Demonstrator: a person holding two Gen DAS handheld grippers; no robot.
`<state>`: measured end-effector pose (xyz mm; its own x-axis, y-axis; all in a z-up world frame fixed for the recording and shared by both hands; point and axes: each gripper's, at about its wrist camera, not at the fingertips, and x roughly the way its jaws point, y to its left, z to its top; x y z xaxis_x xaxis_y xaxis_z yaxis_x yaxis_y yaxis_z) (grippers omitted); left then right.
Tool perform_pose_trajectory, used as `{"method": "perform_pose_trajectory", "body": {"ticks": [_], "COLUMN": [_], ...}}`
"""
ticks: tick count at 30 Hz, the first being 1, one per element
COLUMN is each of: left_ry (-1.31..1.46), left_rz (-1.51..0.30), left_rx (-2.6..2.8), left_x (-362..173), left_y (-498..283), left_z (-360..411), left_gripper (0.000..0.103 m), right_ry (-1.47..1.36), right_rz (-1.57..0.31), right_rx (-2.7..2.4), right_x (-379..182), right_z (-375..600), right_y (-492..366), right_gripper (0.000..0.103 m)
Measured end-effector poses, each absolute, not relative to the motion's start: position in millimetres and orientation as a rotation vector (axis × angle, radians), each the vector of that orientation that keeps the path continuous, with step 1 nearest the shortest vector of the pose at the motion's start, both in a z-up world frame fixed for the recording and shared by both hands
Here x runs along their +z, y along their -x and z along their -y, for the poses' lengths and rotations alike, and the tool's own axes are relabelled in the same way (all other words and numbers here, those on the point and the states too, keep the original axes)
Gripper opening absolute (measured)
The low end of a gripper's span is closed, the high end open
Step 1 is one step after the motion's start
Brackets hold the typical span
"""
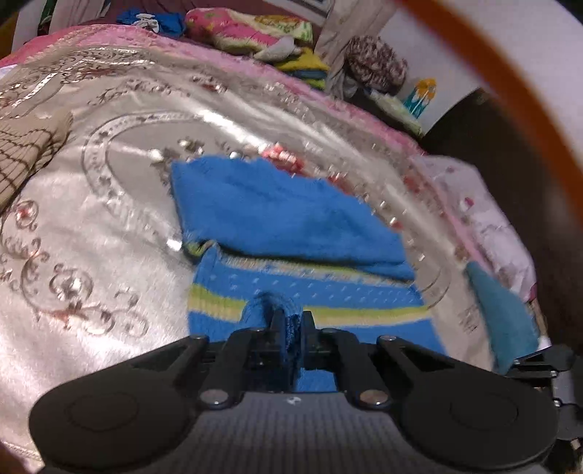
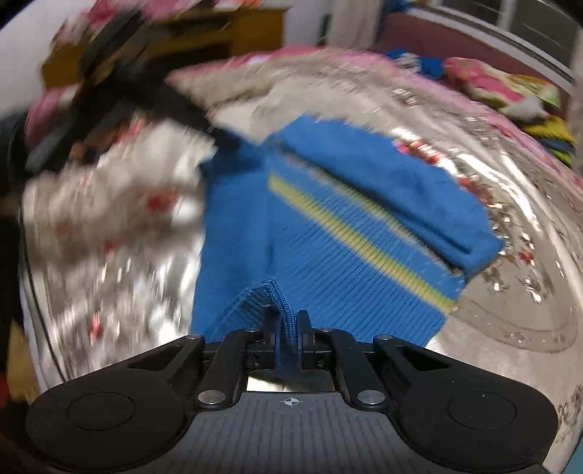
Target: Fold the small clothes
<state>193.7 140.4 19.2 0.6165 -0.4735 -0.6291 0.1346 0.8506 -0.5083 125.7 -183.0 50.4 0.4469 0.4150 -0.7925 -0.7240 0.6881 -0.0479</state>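
Note:
A small blue knit garment (image 1: 291, 218) with a yellow-green stripe lies on a shiny silver bedspread (image 1: 91, 226). Its far part is folded over the striped part. My left gripper (image 1: 290, 321) is shut on the garment's near hem. In the right wrist view the same blue garment (image 2: 328, 226) shows, and my right gripper (image 2: 289, 321) is shut on its ribbed hem edge. The left gripper (image 2: 120, 84) appears there as a dark blurred shape at the upper left. The right gripper's body (image 1: 546, 368) shows at the right edge of the left wrist view.
A beige patterned cloth (image 1: 29, 146) lies at the left. A pile of coloured clothes (image 1: 251, 29) sits at the bed's far edge. A teal cloth (image 1: 503, 313) hangs by the right gripper. The bed's pink border (image 1: 364, 109) and dark floor lie to the right.

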Motion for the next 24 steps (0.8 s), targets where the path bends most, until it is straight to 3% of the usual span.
{"method": "perform_pose_trajectory", "body": {"ticks": [12, 24], "left_ry": [0.627, 0.626], "left_rz": [-0.649, -0.698], "left_rx": [-0.329, -0.181], "left_x": [57, 12], "left_y": [-243, -326], "left_z": [-183, -184], "left_gripper": [0.013, 0.013], "right_ry": [-0.007, -0.178], "right_rz": [-0.665, -0.743], "right_rx": [0.47, 0.208], "right_x": [104, 40], "right_z": [244, 274], "right_y": [-230, -337], "right_gripper": [0.004, 0.004]}}
